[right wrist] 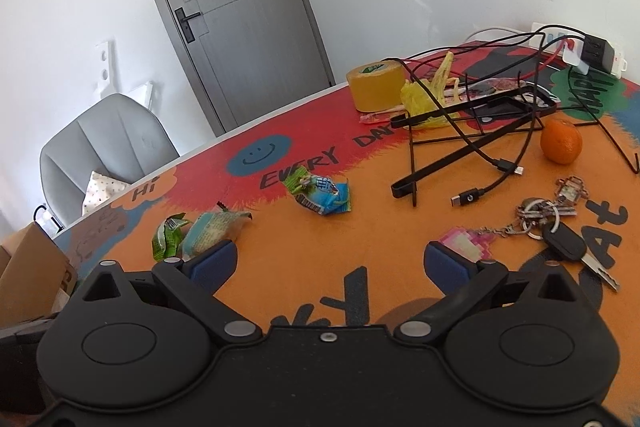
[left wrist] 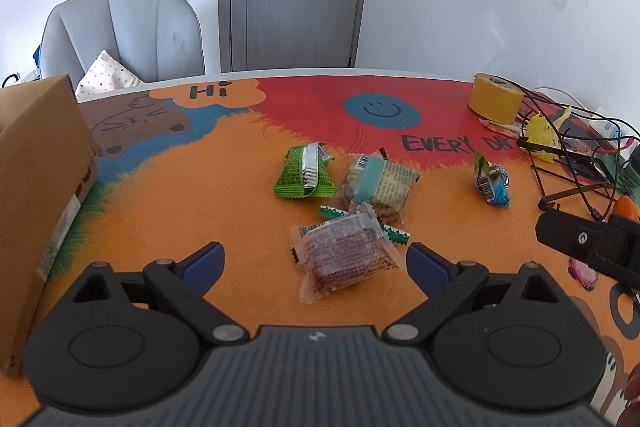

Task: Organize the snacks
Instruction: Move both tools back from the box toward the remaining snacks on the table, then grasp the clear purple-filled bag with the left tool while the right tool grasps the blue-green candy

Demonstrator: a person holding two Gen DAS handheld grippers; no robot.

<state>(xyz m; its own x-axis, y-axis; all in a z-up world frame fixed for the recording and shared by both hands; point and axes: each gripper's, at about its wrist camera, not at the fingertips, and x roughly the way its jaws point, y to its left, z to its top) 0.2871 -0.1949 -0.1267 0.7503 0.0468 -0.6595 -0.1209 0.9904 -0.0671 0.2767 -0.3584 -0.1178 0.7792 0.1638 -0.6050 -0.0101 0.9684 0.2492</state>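
Observation:
Snack packets lie on the colourful table mat [left wrist: 200, 195]. A clear packet with a purple-brown cake [left wrist: 346, 255] lies just ahead of my left gripper [left wrist: 316, 265], which is open and empty. Behind it lie a teal-banded oat packet [left wrist: 378, 185], a green packet [left wrist: 305, 173] and a small green-blue packet [left wrist: 491, 179]. My right gripper [right wrist: 330, 263] is open and empty above bare mat. In the right wrist view the green-blue packet [right wrist: 322, 195], the oat packet [right wrist: 212, 231] and the green packet [right wrist: 168, 235] lie ahead to the left.
A cardboard box [left wrist: 36, 187] stands at the left table edge. At the right are a yellow tape roll [right wrist: 376, 87], a yellow bag [right wrist: 426, 99], black wire stand and cables [right wrist: 472, 131], an orange [right wrist: 561, 141] and keys [right wrist: 560, 235]. A grey chair [left wrist: 124, 31] stands behind the table.

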